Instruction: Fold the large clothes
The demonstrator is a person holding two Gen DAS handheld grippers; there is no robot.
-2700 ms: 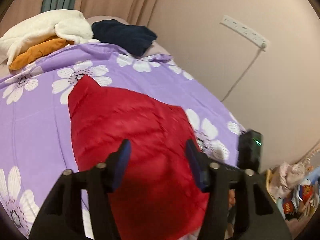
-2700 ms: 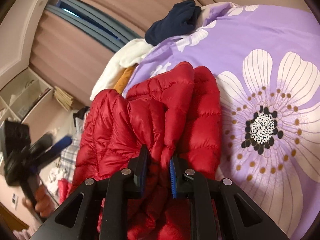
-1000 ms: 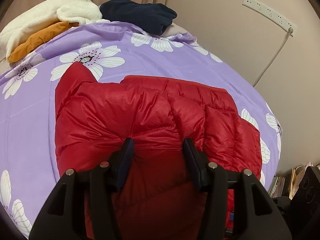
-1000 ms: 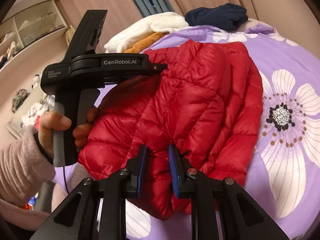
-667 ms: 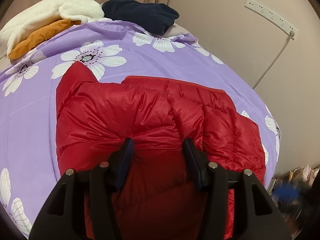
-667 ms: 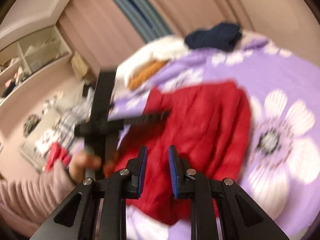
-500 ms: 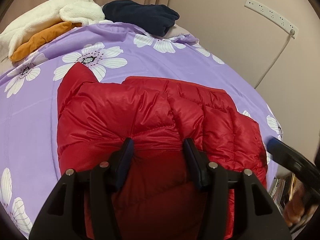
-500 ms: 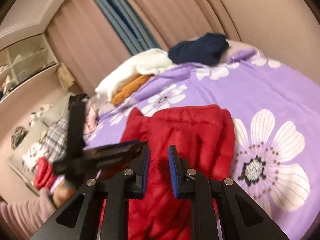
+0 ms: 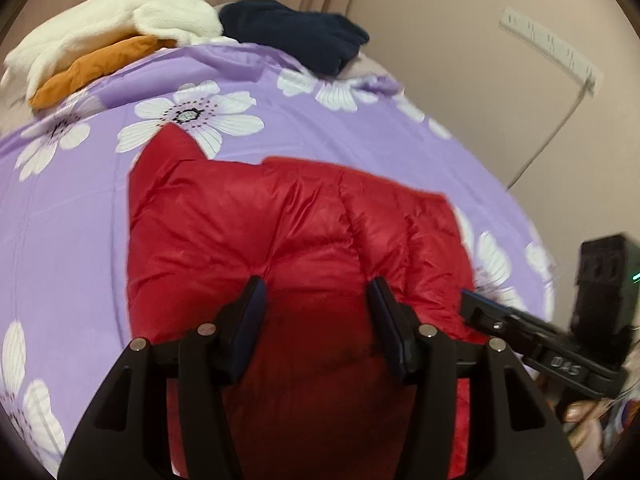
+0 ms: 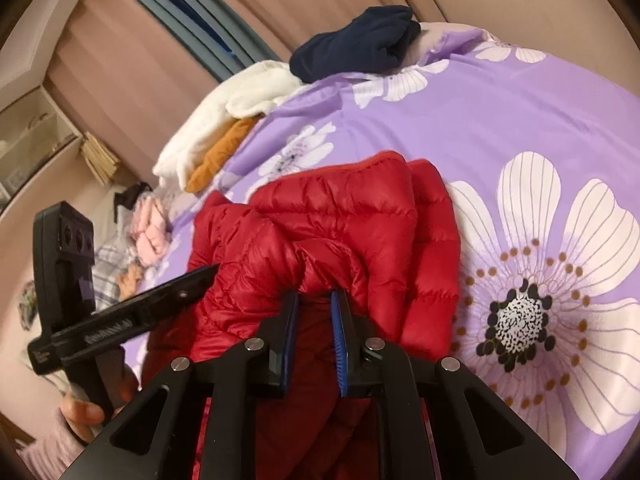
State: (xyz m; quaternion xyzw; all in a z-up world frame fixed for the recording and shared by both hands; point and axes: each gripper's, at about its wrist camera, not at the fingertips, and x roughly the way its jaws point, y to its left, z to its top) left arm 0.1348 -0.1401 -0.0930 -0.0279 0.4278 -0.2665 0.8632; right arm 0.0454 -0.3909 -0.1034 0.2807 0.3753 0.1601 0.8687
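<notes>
A red quilted puffer jacket (image 9: 280, 232) lies folded on the purple flowered bedspread (image 9: 80, 200). My left gripper (image 9: 316, 300) is open, its jaws wide apart over the jacket's near part. My right gripper (image 10: 314, 304) has its jaws narrowly apart with a fold of the red jacket (image 10: 352, 232) bunched at their tips. The right gripper also shows at the jacket's right edge in the left wrist view (image 9: 472, 306). The left gripper shows in the right wrist view (image 10: 200, 276), touching the jacket's left side.
A white and orange pile of clothes (image 9: 108, 40) and a dark navy garment (image 9: 296, 36) lie at the bed's far end. A wall with a power strip (image 9: 548, 48) is to the right. Shelves (image 10: 28, 132) and more clothes (image 10: 148, 224) stand left of the bed.
My right gripper let go of the jacket, swung away, then came back to the jacket's right edge. My left gripper stayed open over the jacket and hardly moved.
</notes>
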